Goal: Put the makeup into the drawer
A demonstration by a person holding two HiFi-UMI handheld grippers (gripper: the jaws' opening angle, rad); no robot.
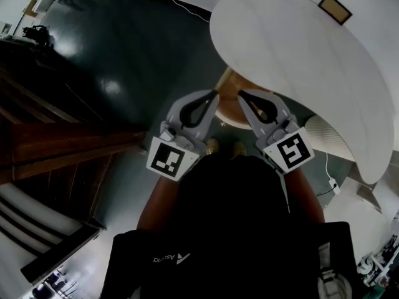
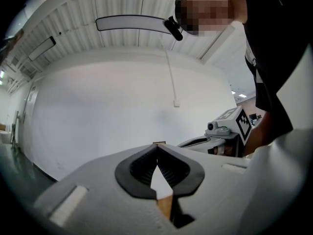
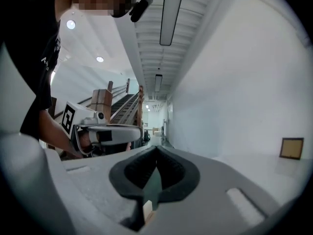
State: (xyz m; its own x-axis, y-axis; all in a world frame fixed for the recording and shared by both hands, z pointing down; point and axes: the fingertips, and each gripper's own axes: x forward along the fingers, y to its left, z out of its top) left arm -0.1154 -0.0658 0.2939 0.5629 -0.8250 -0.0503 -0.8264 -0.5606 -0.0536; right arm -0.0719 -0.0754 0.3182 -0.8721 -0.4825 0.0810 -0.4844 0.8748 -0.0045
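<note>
Jaws of the left gripper (image 1: 215,93) are pressed together, with nothing between them. The right gripper (image 1: 240,93) is clenched and empty too. Both are side by side before a white wall (image 1: 299,61). No view shows the makeup or the drawer.

Left gripper (image 2: 157,147): jaws closed tip to tip, nothing between. Right gripper (image 2: 190,142): near, at right, marker cube (image 2: 243,123) showing. White wall (image 2: 98,116) beyond. Cord (image 2: 169,72) hanging. Lamp (image 2: 132,23) overhead. Black shirt (image 2: 274,43), right.
</note>
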